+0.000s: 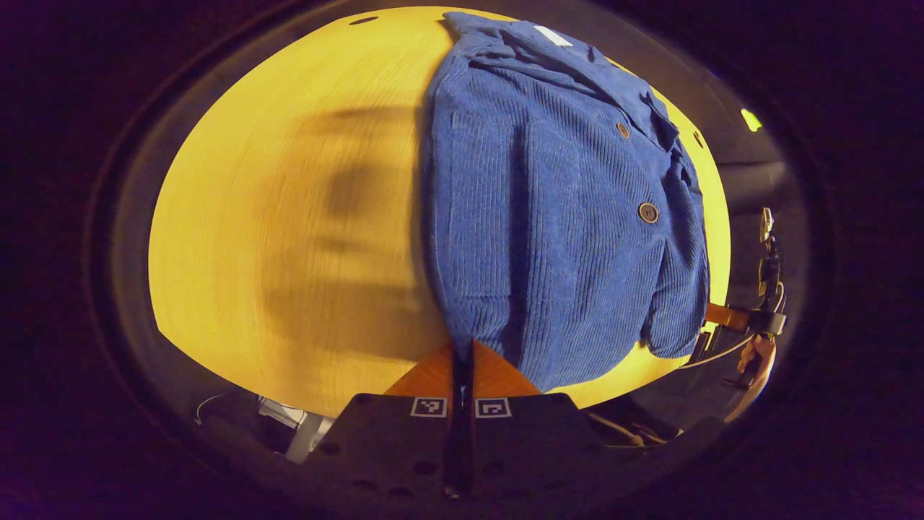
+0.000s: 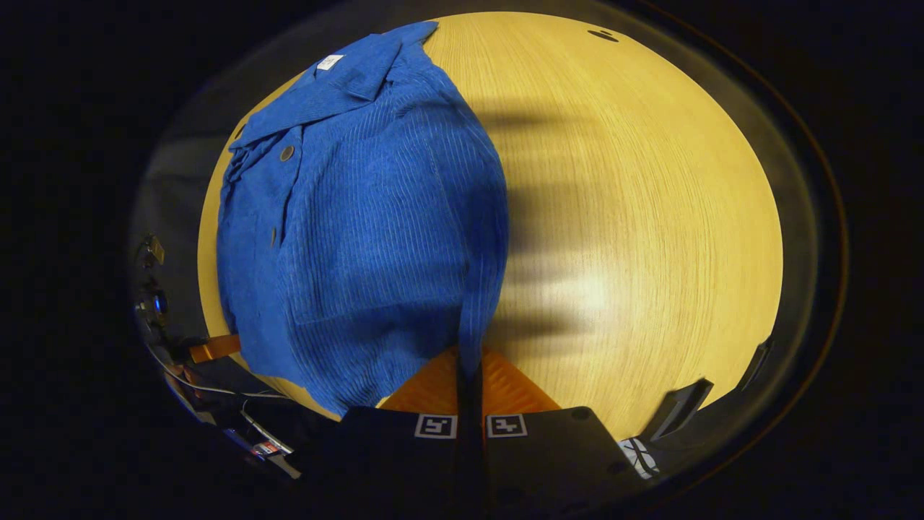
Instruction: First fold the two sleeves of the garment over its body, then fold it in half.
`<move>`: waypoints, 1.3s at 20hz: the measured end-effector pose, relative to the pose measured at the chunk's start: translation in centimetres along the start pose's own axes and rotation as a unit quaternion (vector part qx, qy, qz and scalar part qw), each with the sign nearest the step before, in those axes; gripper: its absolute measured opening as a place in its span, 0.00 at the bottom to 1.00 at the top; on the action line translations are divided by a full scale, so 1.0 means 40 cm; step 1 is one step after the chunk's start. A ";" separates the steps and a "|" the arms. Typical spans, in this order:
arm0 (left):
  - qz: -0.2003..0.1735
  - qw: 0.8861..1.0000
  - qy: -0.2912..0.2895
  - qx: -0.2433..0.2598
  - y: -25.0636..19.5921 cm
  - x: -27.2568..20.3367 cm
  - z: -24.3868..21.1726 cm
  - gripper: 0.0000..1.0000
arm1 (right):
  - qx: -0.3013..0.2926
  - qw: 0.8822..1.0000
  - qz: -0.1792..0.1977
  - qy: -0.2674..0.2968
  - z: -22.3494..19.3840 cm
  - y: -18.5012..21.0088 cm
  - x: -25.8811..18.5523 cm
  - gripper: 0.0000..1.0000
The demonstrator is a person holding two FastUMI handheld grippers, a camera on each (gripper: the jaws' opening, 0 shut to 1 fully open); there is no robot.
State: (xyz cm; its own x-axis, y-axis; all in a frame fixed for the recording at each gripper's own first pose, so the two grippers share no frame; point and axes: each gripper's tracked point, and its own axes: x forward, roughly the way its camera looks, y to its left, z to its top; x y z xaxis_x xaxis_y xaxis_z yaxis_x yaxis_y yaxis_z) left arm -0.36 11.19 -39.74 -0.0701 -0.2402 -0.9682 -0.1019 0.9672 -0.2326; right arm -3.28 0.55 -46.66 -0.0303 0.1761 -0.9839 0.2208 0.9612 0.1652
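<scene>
sfc: I see light wood-grain table (image 1: pixel 289 217) | on it: blue corduroy garment (image 1: pixel 563 217) lying flat, buttons up, collar at far edge | garment's near hem reaches table's near edge | gripper shadows fall across bare wood beside it

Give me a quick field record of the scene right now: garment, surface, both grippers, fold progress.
garment: blue corduroy button-front jacket, lying flat, collar at the far end, hem at the near end
surface: round yellow wood-grain table
sleeves: already folded in over the body; the jacket forms a narrow column
left gripper: jaws closed at the hem's near corner; grip on the cloth cannot be confirmed
right gripper: jaws closed at the other hem corner; grip likewise unclear
half fold: not yet done
</scene>
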 end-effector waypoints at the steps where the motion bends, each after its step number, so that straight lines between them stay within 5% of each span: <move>1: -0.006 1.000 -0.004 0.002 -0.002 -0.006 0.001 0.00 | 0.004 1.000 0.009 0.000 0.000 0.008 -0.013 0.02; 9: -0.100 0.995 -0.012 -0.005 -0.037 -0.147 0.001 0.00 | 0.073 0.990 0.118 0.004 0.031 0.123 -0.162 0.01; 14: -0.129 0.991 -0.030 0.028 -0.052 -0.245 0.107 0.00 | 0.071 0.988 0.140 -0.004 0.123 0.195 -0.242 0.01; 18: -0.151 0.987 -0.042 0.044 -0.070 -0.286 0.247 0.00 | 0.084 0.984 0.157 -0.029 0.276 0.271 -0.279 0.01; 21: -0.186 0.981 -0.057 0.021 -0.072 -0.328 0.360 0.00 | 0.105 0.978 0.174 -0.054 0.417 0.322 -0.304 0.01; 26: -0.193 0.976 -0.101 -0.007 -0.031 -0.402 0.558 0.00 | 0.119 0.973 0.181 -0.082 0.642 0.351 -0.312 0.00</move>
State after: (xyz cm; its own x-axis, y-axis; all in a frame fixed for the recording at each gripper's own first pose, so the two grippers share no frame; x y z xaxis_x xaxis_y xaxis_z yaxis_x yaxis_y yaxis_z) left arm 23.04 15.69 -25.95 0.1726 -0.5644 -0.8072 -0.0960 0.8060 -0.5841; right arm 25.21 6.40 -33.82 0.2424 0.4387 -0.8653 0.4088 0.7626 0.5012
